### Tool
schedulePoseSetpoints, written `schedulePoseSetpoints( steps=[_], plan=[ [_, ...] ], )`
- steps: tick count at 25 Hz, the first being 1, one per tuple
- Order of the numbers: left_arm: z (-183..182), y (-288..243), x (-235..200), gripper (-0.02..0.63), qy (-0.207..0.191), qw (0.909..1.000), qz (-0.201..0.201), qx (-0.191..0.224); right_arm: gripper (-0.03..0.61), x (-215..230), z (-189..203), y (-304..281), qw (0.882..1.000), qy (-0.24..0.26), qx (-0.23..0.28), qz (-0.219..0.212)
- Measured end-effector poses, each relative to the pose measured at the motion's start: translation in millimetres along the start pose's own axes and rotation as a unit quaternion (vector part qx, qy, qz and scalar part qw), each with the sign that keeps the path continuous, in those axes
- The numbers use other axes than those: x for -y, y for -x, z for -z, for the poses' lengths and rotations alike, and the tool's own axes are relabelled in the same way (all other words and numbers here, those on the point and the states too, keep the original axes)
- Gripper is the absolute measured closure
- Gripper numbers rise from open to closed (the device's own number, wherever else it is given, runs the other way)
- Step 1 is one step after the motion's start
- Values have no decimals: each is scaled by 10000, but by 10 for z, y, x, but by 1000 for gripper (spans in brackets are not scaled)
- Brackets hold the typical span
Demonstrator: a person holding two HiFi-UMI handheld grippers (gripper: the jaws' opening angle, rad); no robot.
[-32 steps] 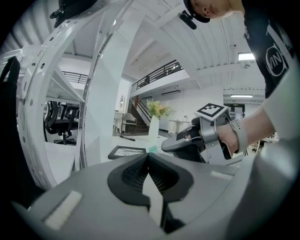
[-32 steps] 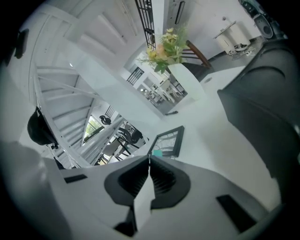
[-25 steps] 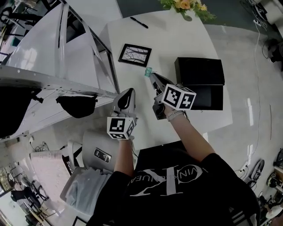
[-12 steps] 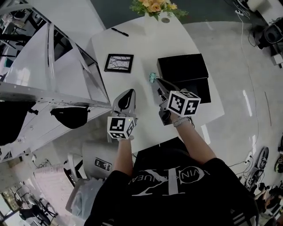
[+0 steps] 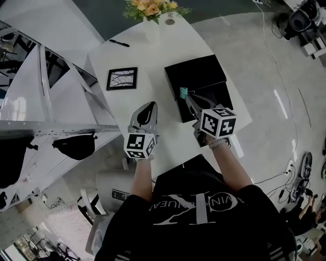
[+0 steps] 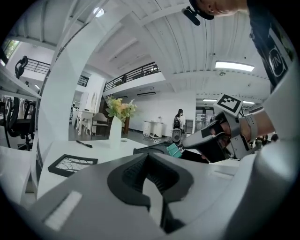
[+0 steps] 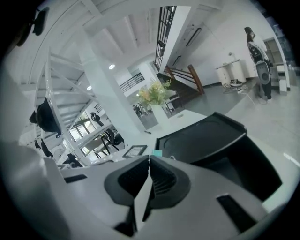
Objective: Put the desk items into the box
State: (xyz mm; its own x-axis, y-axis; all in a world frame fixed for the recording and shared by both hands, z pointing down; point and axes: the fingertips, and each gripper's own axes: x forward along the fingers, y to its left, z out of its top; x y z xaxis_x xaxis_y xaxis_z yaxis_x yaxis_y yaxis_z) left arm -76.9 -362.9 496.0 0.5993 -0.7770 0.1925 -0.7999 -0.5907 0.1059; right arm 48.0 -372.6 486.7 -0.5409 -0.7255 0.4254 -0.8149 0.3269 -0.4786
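Observation:
A black box (image 5: 214, 100) lies open on the white table (image 5: 153, 61), its lid (image 5: 195, 75) folded back on the far side. My right gripper (image 5: 189, 97) is shut on a teal binder clip (image 5: 183, 93) and holds it over the box's left edge. In the right gripper view the clip (image 7: 157, 153) peeks out past the shut jaws, with the box (image 7: 248, 164) to the right. My left gripper (image 5: 148, 106) hovers over the table left of the box, shut and empty. A black picture frame (image 5: 122, 78) and a black pen (image 5: 118, 43) lie farther back on the table.
A white vase of flowers (image 5: 152, 9) stands at the table's far edge. White shelving (image 5: 46, 97) borders the table on the left. The table's near edge lies just in front of the person's torso. A person stands far off in the hall (image 6: 179, 121).
My right gripper has carried the binder clip rightwards, from above the bare table to the box's left edge. The left gripper has stayed where it was.

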Motion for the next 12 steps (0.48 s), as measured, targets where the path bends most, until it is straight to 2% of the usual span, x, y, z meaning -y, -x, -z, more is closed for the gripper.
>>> schedulePoseSetpoints(
  steps=[7,12],
  plan=[
    [-1,-131,139,603,6,9998,203,-9,560,197,247,179,9951,640,-751,122],
    [42,-183,216,603,47,9996,276,-97,560,269,487,189,9806,1279,-1471,194]
  ],
)
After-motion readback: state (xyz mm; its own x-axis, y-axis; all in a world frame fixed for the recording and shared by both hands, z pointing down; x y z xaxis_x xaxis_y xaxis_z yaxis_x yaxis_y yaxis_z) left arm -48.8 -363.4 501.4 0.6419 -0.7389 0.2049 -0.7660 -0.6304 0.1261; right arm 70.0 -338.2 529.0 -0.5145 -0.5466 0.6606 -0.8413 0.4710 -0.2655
